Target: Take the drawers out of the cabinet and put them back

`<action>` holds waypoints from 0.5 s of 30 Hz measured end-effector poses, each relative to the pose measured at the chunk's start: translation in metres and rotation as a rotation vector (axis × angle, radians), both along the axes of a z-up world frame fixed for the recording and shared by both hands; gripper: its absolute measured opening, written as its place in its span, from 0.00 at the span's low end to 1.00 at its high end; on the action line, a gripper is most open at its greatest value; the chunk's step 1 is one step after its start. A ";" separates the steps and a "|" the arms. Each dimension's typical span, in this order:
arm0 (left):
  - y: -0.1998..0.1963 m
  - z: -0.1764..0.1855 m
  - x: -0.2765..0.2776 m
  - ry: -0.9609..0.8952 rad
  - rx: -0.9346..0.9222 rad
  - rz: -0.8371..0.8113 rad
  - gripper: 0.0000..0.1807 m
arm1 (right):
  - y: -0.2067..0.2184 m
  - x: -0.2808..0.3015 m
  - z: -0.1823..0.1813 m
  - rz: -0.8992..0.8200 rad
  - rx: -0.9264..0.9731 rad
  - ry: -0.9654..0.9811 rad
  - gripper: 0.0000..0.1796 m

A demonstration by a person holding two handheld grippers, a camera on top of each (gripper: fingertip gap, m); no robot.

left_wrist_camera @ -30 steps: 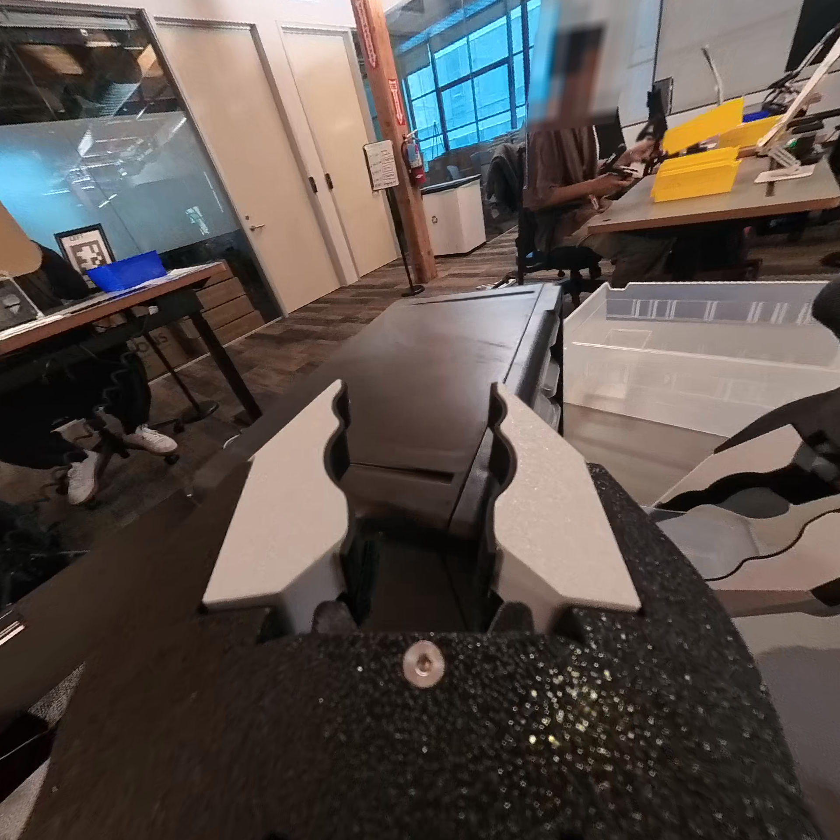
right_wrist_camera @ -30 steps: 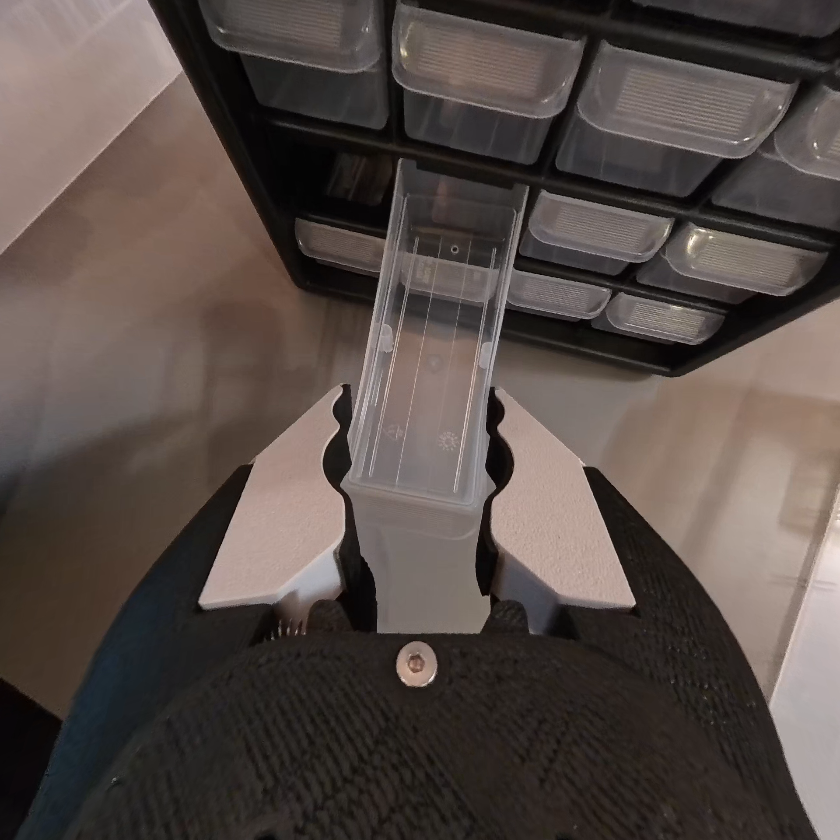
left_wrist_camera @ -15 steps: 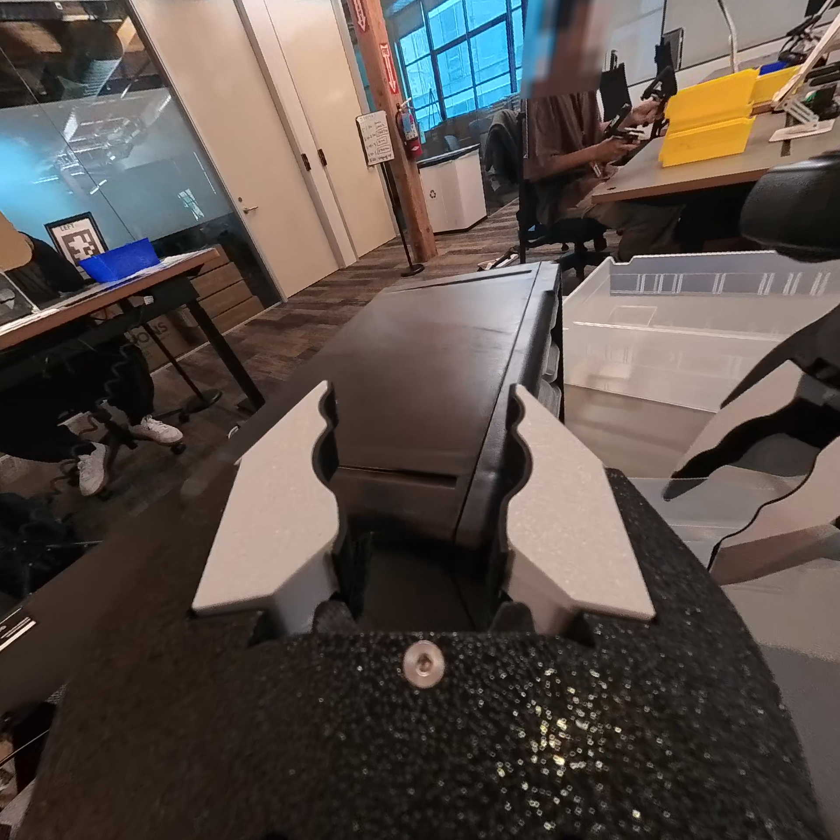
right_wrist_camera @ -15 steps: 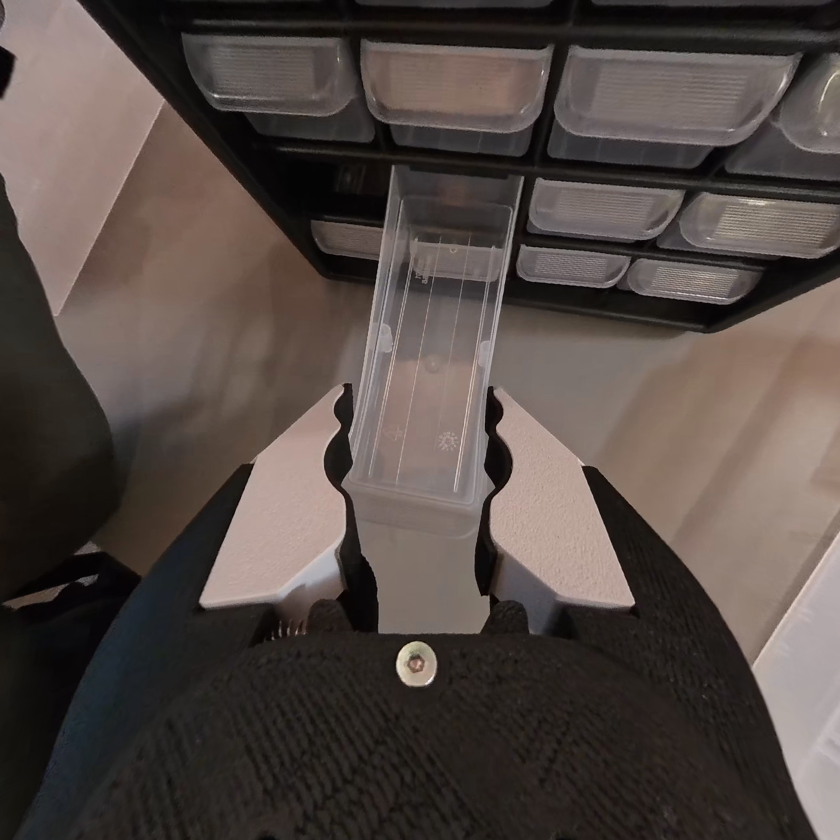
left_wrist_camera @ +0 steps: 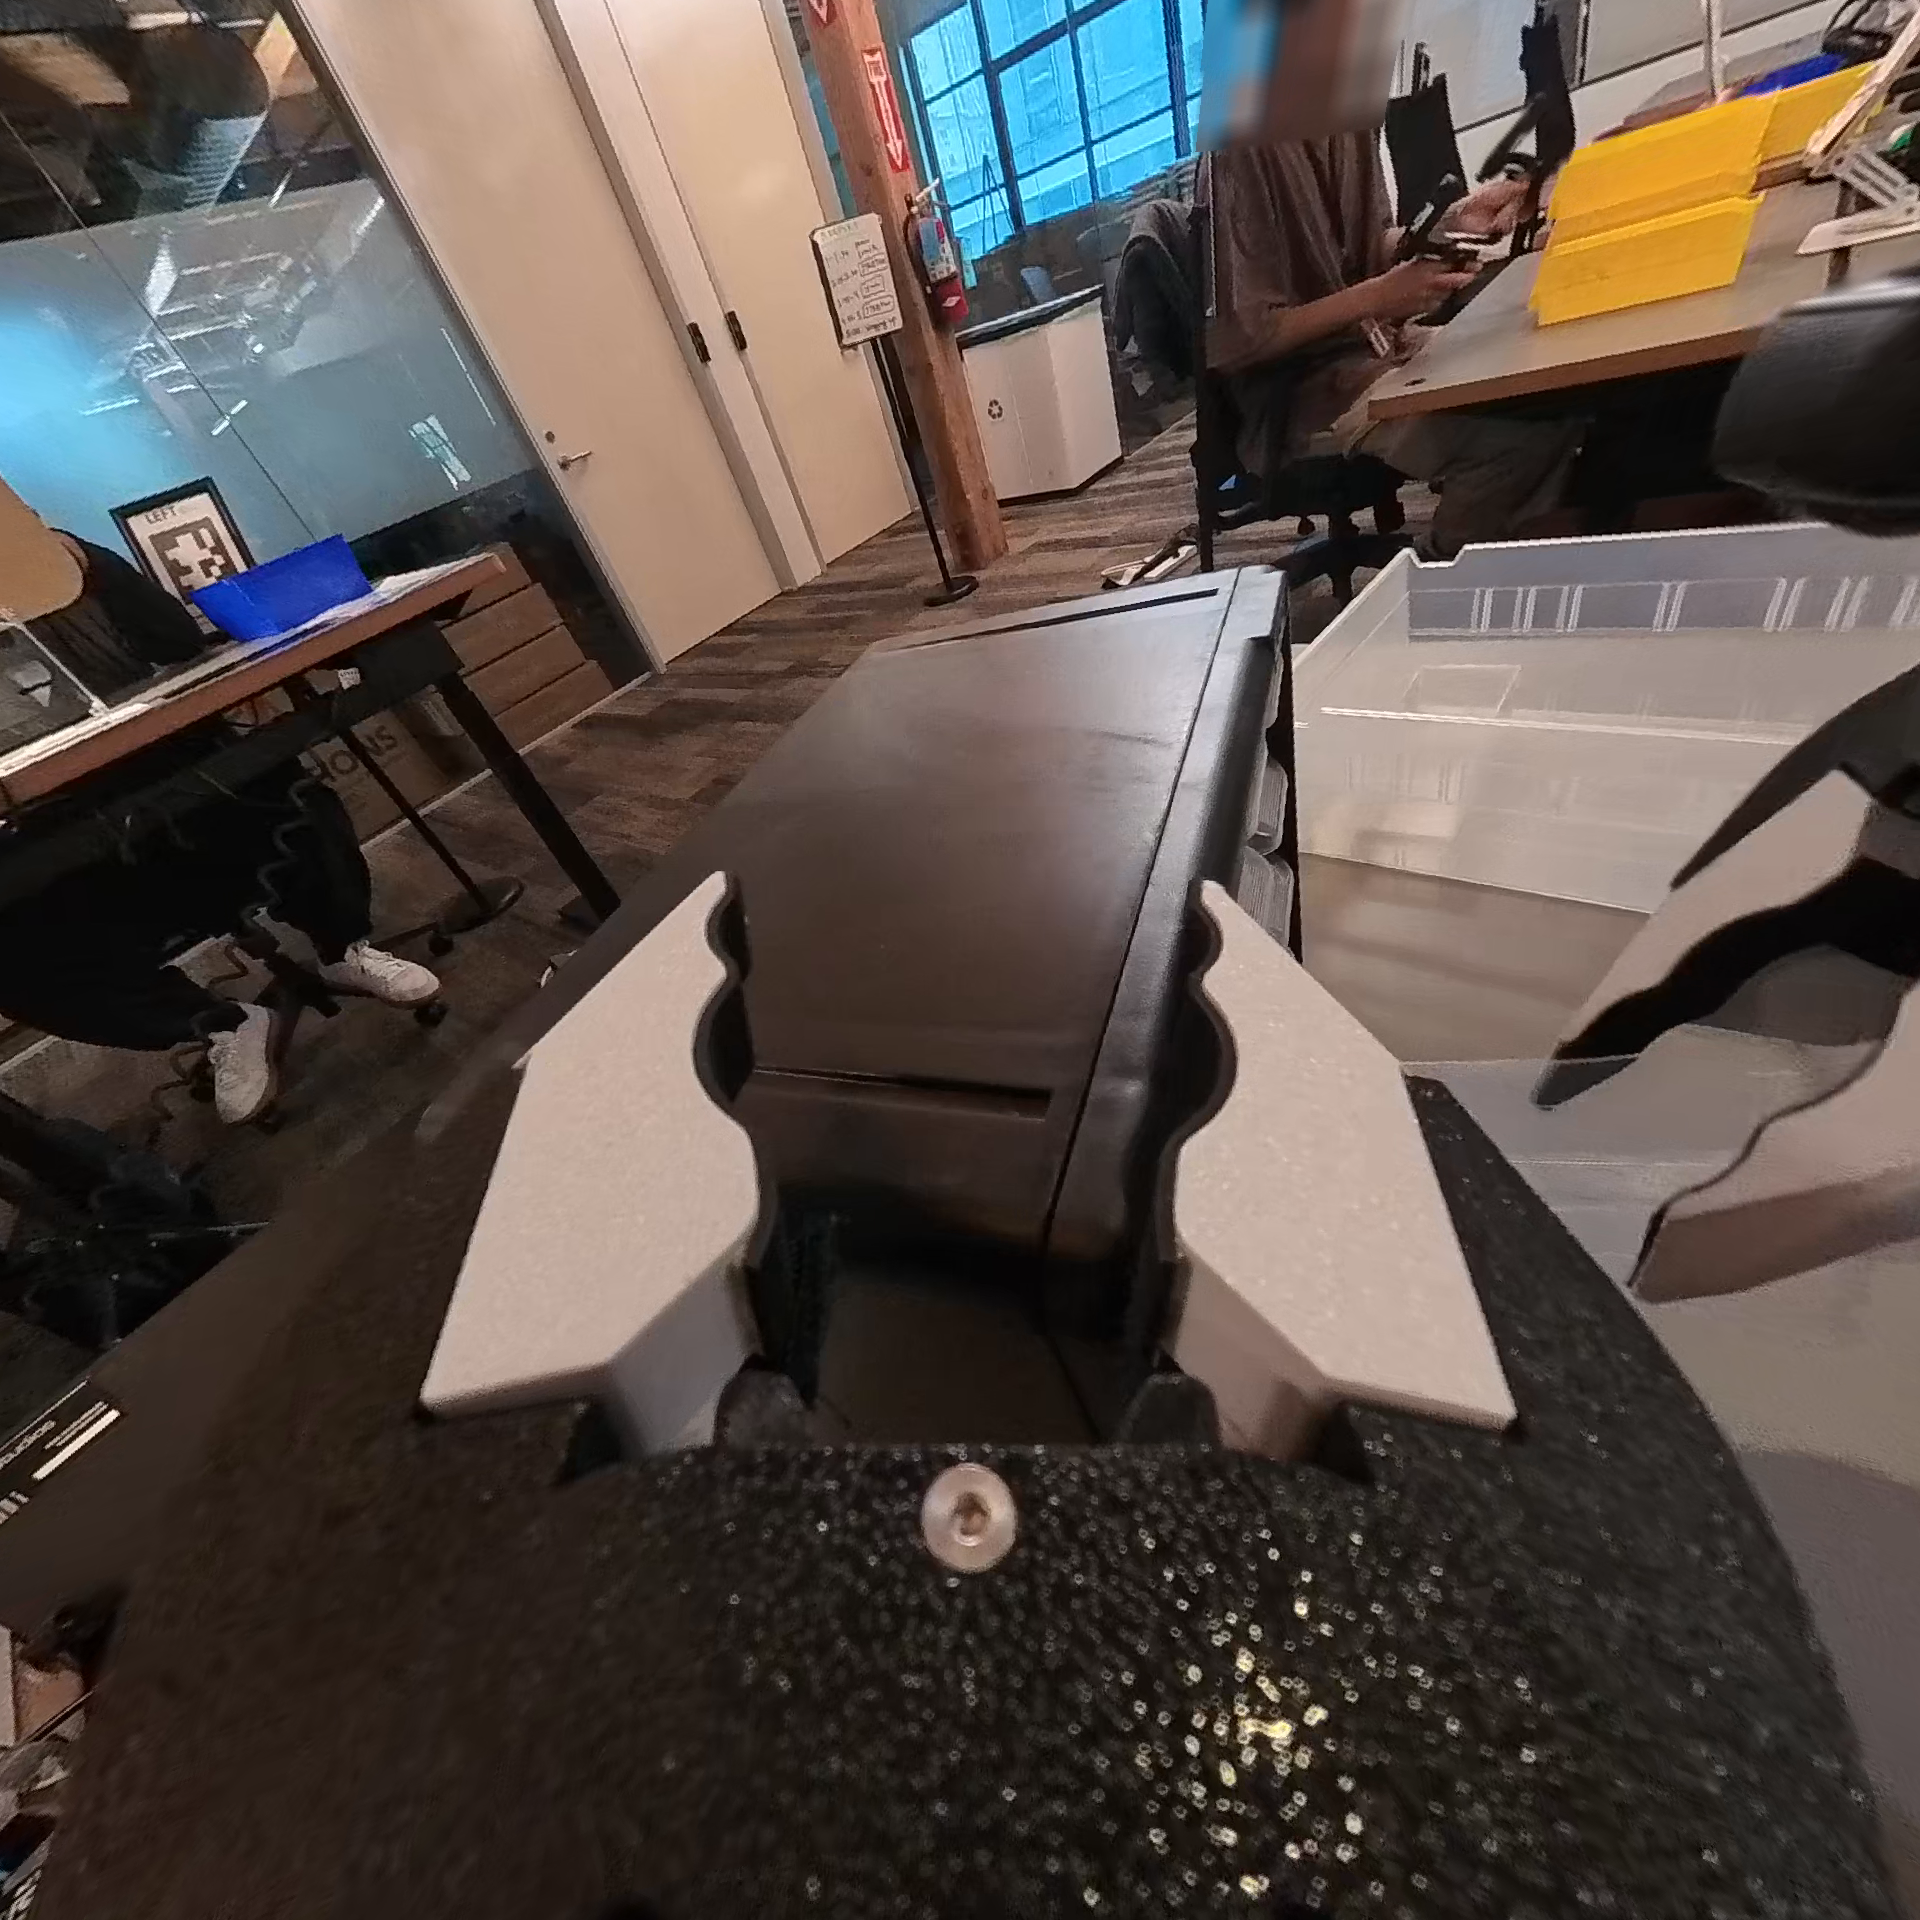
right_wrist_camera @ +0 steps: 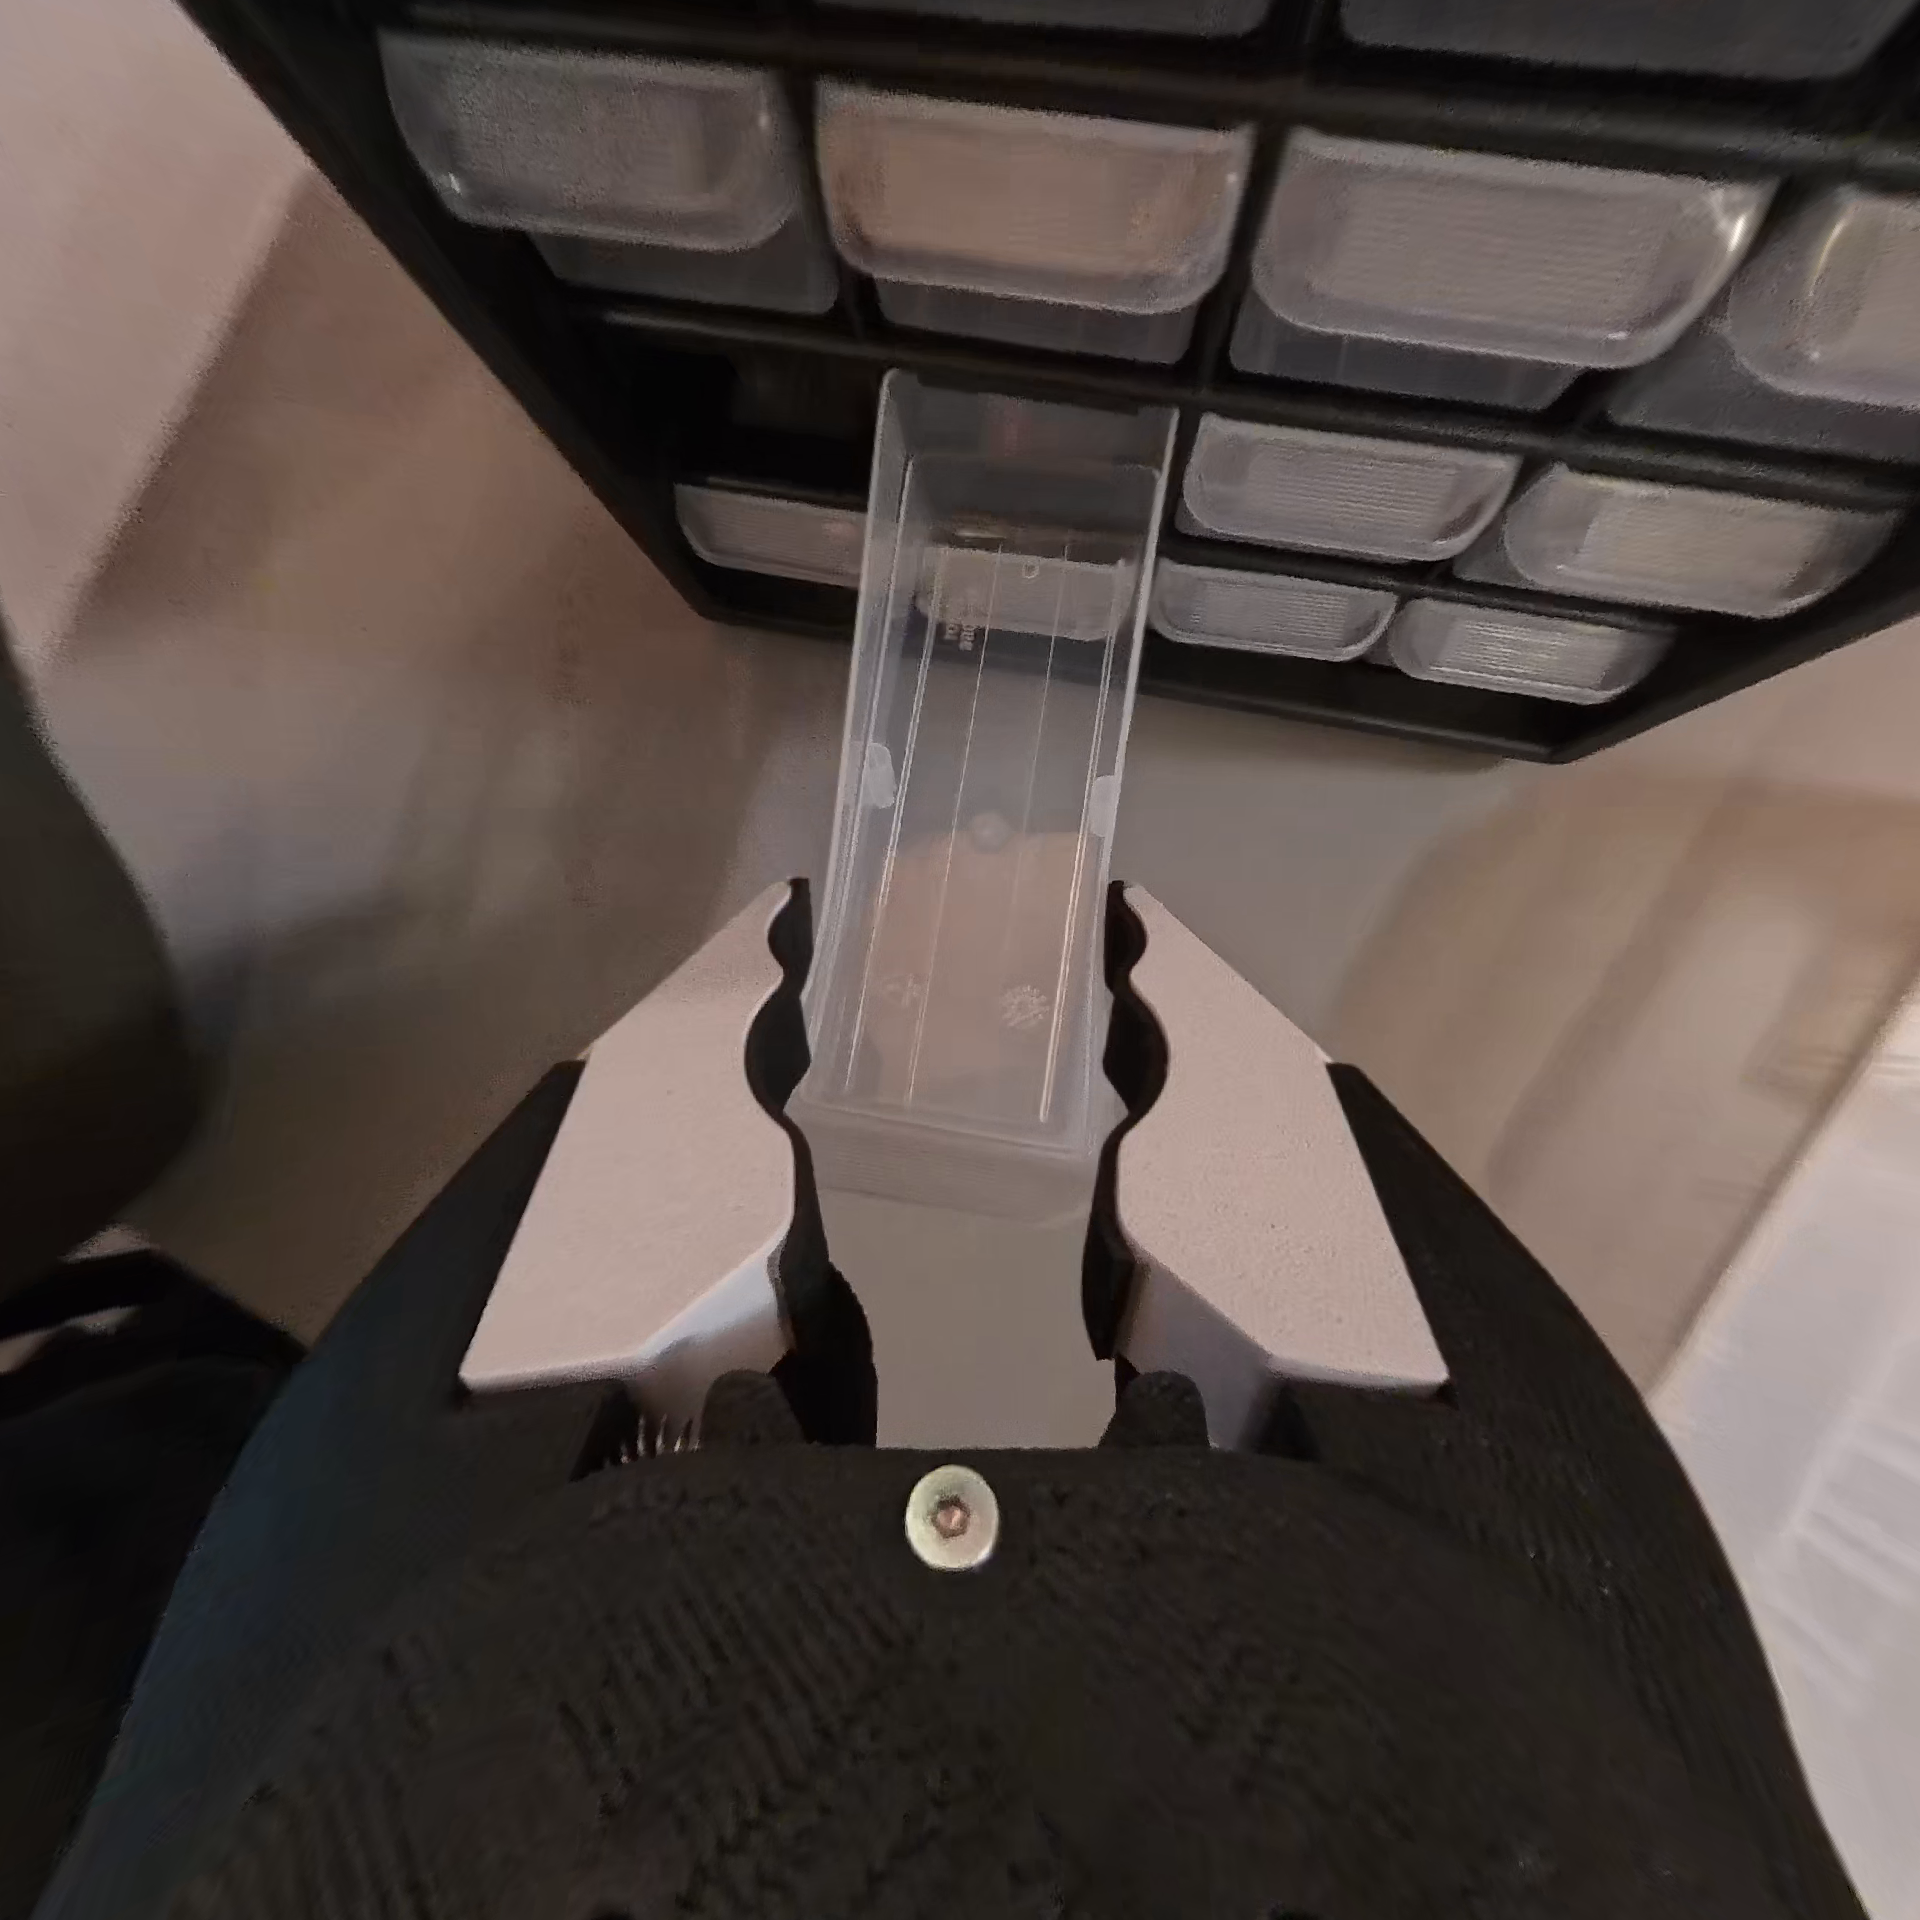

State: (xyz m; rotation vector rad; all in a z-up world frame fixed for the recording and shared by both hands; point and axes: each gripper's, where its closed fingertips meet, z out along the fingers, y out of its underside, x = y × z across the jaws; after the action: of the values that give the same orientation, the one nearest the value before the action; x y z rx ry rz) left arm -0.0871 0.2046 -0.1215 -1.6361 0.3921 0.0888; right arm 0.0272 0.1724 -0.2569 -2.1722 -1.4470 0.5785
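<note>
The black cabinet holds rows of clear drawers. My right gripper is shut on the near end of one clear drawer. The drawer is drawn far out, with its far end at the mouth of its slot in a lower row near the cabinet's left side. In the left wrist view, my left gripper is open over the near end of the cabinet's flat top, one finger on each side. The right gripper also shows at the right edge of that view.
A large clear plastic bin stands on the table to the right of the cabinet. The pale tabletop lies below the drawer. Farther off are desks, yellow bins, a seated person and a carpeted aisle.
My left gripper's fingers have spread wider over the cabinet top. My right gripper keeps its hold on the drawer, and the cabinet front has shifted a little in its view.
</note>
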 end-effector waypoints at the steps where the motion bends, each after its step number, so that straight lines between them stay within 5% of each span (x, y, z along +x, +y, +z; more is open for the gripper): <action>1: 0.000 0.000 0.000 0.000 0.000 0.000 0.45 | -0.001 0.000 -0.001 0.003 0.056 -0.035 0.31; 4: 0.000 0.000 0.000 -0.001 0.003 -0.001 0.45 | -0.006 -0.001 -0.005 0.007 0.115 -0.062 0.32; 9: 0.001 0.001 -0.004 -0.022 0.015 0.002 0.46 | -0.023 0.005 0.000 0.044 -0.155 0.087 0.31; 15: 0.000 0.000 -0.005 -0.029 0.017 -0.002 0.45 | -0.035 0.033 0.011 0.121 -0.204 0.163 0.32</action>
State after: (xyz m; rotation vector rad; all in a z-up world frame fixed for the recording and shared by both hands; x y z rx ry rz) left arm -0.0917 0.2049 -0.1212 -1.6186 0.3700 0.0661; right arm 0.0601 0.1378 -0.2463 -2.1399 -1.4936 0.9605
